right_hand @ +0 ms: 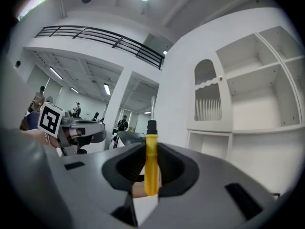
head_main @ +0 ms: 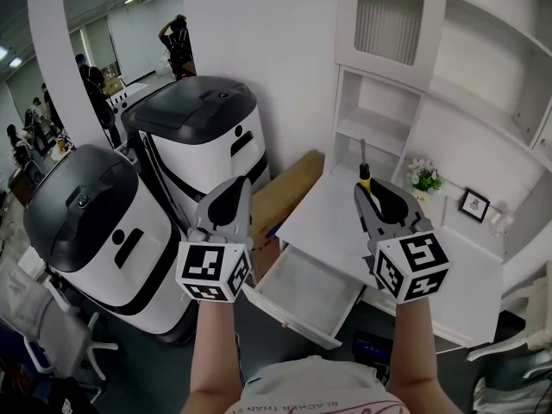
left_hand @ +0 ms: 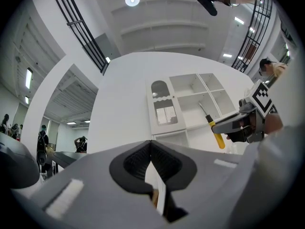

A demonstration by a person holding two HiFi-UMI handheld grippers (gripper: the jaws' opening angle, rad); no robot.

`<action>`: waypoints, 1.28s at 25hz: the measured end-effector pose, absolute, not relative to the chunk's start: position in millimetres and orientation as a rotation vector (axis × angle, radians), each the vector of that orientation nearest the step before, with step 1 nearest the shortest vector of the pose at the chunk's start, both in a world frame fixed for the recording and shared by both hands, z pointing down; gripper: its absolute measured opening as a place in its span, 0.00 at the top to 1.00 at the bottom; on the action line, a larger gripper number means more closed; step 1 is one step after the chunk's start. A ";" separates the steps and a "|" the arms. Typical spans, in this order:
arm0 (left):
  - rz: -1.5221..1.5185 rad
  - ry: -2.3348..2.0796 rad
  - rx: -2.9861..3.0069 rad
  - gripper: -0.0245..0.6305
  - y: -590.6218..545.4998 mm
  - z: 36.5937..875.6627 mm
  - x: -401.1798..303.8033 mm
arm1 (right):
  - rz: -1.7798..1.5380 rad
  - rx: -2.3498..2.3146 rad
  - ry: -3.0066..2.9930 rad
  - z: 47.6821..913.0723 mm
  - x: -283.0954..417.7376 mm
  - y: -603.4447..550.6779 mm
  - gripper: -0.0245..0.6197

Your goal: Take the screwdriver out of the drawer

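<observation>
Screwdriver (right_hand: 151, 162) stands upright, its yellow handle pinched between the right gripper's (right_hand: 151, 146) narrowly parted jaws (metal shaft pointing up), lifted clear of the open white drawer (head_main: 304, 293). Left gripper (left_hand: 151, 146) hangs alongside, jaws pressed together, empty.

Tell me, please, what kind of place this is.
Probably an open-plan office or lab: a tall white shelf cabinet with an open white drawer, two large white-and-black rounded machines, and people standing behind.
</observation>
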State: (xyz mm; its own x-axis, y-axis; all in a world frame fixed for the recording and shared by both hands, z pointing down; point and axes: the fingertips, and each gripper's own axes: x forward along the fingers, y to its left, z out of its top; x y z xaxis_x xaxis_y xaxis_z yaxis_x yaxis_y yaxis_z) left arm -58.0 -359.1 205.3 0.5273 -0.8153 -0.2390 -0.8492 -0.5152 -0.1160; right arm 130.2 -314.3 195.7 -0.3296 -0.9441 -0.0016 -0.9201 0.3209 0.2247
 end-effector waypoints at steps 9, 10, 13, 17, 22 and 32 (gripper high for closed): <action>0.260 1.394 -2.497 0.95 -353.6 179.4 -58.3 | -0.362 1.800 -2.450 166.5 141.8 -300.5 0.83; 0.262 1.391 -2.491 0.95 -352.7 176.4 -58.1 | -0.366 1.804 -2.448 165.6 142.3 -300.3 0.83; 0.271 1.384 -2.479 0.95 -349.7 169.7 -57.9 | -0.367 1.812 -2.449 163.8 143.8 -298.1 0.83; 0.278 1.391 -2.471 0.95 -349.1 165.1 -60.0 | -0.370 1.815 -2.457 160.6 143.9 -296.6 0.83; 0.269 1.379 -2.475 0.95 -350.1 166.2 -57.8 | -0.360 1.820 -2.454 162.7 145.0 -296.3 0.83; 0.281 1.375 -2.479 0.95 -355.2 163.1 -55.4 | -0.348 1.836 -2.447 162.8 146.4 -300.3 0.83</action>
